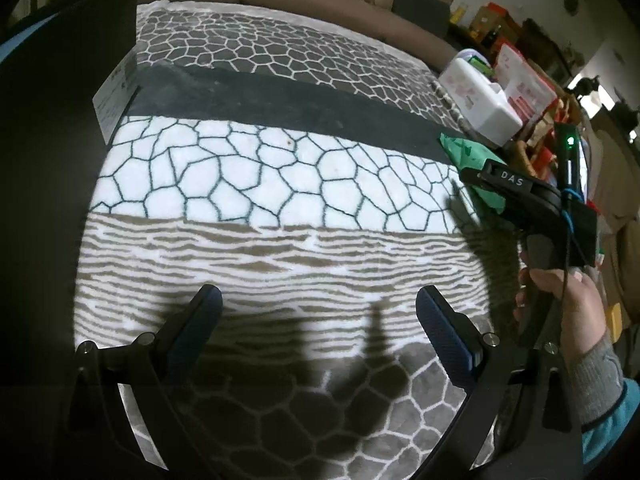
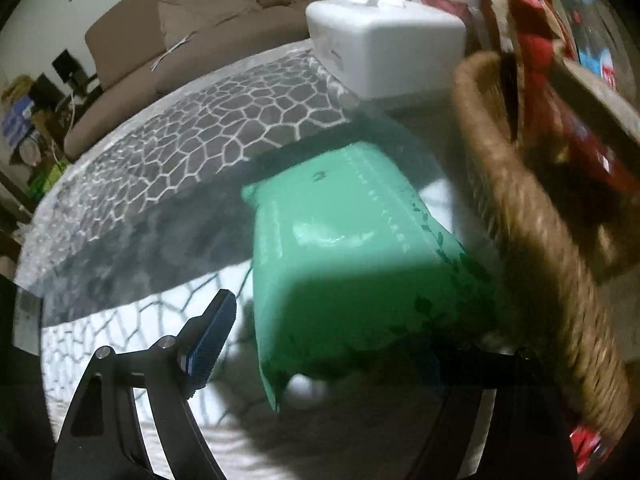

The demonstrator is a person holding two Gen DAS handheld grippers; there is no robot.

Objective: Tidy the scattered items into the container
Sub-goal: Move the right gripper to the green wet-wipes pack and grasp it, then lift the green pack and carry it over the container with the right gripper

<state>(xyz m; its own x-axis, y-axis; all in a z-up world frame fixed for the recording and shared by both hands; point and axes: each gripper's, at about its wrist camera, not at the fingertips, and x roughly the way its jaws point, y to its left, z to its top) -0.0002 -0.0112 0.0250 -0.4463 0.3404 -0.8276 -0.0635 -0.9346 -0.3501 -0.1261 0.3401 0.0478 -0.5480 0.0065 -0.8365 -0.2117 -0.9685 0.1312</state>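
Left tongs [image 1: 318,320]: jaws spread wide, nothing between them, hovering over the patterned blanket [image 1: 280,168] that covers the worktop — only their own shadow below.

Right tongs [image 2: 340,344]: jaws wide apart. One blue-padded finger [image 2: 212,336] is visible, clear of the green packet [image 2: 352,256]; the other finger is hidden behind the packet, so contact on that side cannot be told. No grip visible.

Green packet lies on the blanket, just beside the woven basket [image 2: 532,240] — outside it, at the rim. The basket holds red packaging [image 2: 560,112]. A white box [image 2: 384,36] sits beyond the packet. A hand [image 1: 568,304] holds the right tongs' handle.
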